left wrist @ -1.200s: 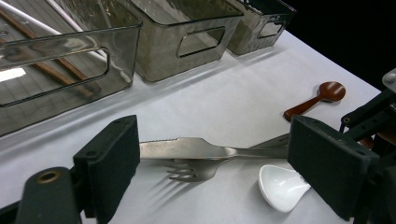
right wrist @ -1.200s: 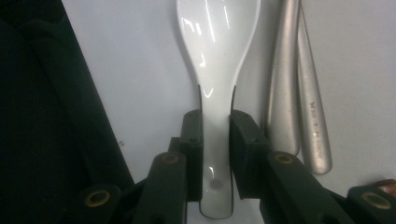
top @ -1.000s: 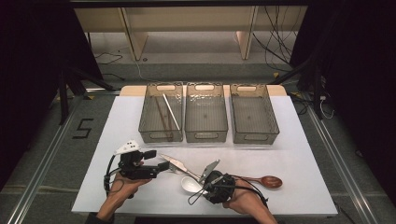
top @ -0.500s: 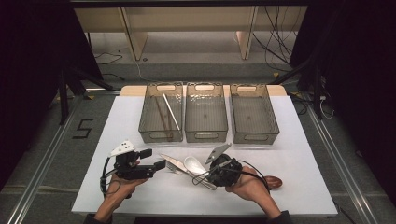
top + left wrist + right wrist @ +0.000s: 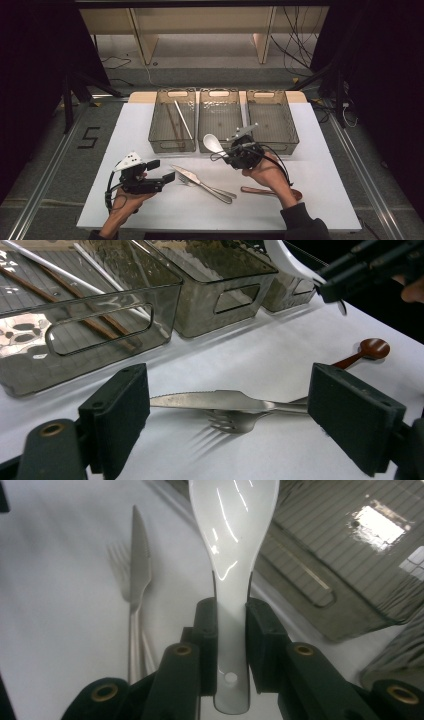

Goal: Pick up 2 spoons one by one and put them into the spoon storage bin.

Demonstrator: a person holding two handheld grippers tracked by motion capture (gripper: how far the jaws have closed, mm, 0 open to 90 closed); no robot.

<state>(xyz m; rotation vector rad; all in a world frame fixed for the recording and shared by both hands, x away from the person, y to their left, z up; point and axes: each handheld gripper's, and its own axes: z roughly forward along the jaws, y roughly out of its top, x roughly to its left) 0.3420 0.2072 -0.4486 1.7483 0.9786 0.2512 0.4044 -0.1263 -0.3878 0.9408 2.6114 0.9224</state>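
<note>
My right gripper (image 5: 226,152) is shut on the handle of a white spoon (image 5: 212,143), held in the air just in front of the middle bin (image 5: 222,117). In the right gripper view the pads (image 5: 206,630) clamp the white spoon (image 5: 232,525) on both sides, bowl pointing away. My left gripper (image 5: 161,170) hovers low over the table at the left, open and with nothing in it. Between its jaws in the left gripper view lie a steel knife (image 5: 200,400) and a fork (image 5: 235,421) on the white table.
Three smoky plastic bins stand in a row at the back; the left bin (image 5: 165,145) holds brown chopsticks (image 5: 172,125) and a white stick (image 5: 182,120). The right bin (image 5: 272,120) looks bare. The knife (image 5: 187,175), the fork (image 5: 210,190) and a brown wooden spoon (image 5: 270,191) lie on the table.
My right gripper has lifted the white spoon off the table and carried it up and away, toward the middle bin. The left gripper has stayed nearly where it was.
</note>
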